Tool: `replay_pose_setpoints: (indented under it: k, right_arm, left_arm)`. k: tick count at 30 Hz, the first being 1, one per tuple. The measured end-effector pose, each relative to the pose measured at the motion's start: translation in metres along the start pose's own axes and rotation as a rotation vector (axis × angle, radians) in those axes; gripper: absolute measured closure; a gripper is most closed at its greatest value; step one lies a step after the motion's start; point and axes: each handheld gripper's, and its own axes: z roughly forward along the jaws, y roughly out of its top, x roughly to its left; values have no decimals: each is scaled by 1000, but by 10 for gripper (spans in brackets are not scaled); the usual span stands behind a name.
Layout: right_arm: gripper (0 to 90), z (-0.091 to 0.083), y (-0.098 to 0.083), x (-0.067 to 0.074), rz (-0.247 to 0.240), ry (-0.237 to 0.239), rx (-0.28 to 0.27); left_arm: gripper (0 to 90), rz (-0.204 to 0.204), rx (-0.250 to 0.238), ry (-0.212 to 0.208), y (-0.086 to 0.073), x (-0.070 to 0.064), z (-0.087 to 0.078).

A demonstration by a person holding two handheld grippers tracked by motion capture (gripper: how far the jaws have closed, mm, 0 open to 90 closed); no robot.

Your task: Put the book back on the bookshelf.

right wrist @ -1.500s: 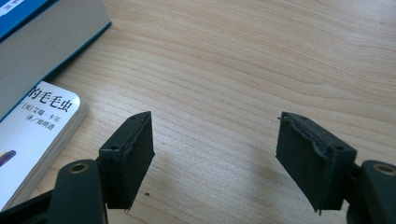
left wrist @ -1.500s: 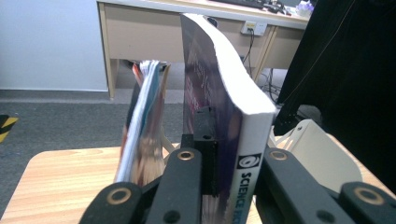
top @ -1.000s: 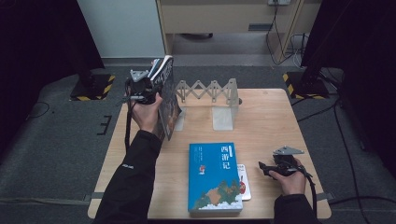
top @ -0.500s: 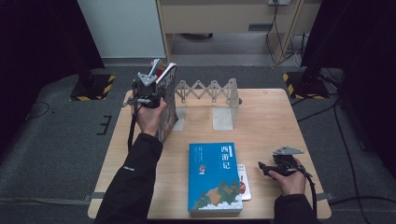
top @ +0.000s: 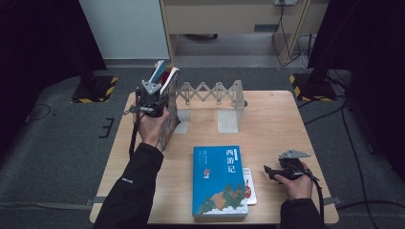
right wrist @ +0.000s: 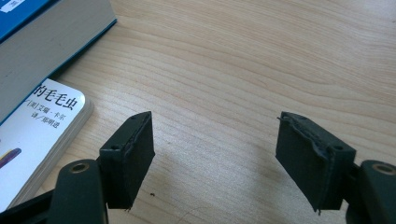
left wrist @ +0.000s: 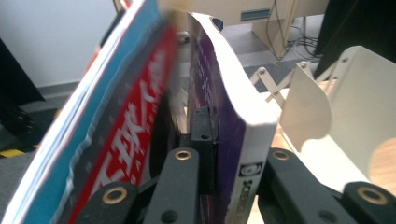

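My left gripper (top: 154,101) is held up at the left end of a white expanding book rack (top: 210,91). It is shut on a purple-covered book (left wrist: 215,88) standing upright, with one pad pressed against the purple cover. Red and blue books (left wrist: 116,130) lean beside it on the left. In the left gripper view the gripper (left wrist: 233,154) straddles the book's lower edge. My right gripper (top: 271,171) rests low on the table at the front right, open, with bare wood between its jaws (right wrist: 215,154).
A large blue book (top: 219,181) lies flat at the table's front middle, on top of a small white book (top: 250,188). Both lie left of the right gripper (right wrist: 37,126). The rack's white end plate (top: 230,110) stands mid-table.
The left hand with its book has shifted slightly right and down by the rack. The right gripper has stayed where it was.
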Motion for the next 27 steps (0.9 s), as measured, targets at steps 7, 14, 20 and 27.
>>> replay_pose_setpoints:
  k: [7,14,20,27]
  right_arm:
    - [276,0,0,0,-6,5,6]
    - [276,0,0,0,0,7,8]
    - [275,0,0,0,-3,12,5]
    - [275,0,0,0,7,15,6]
  left_arm:
    - [748,-72,26,-71,-5,10,-6]
    - [735,-114,28,-98,-2,15,-5]
    - [705,-98,65,-95,-3,6,8]
    - [810,-56,71,-36,-1,-1,12]
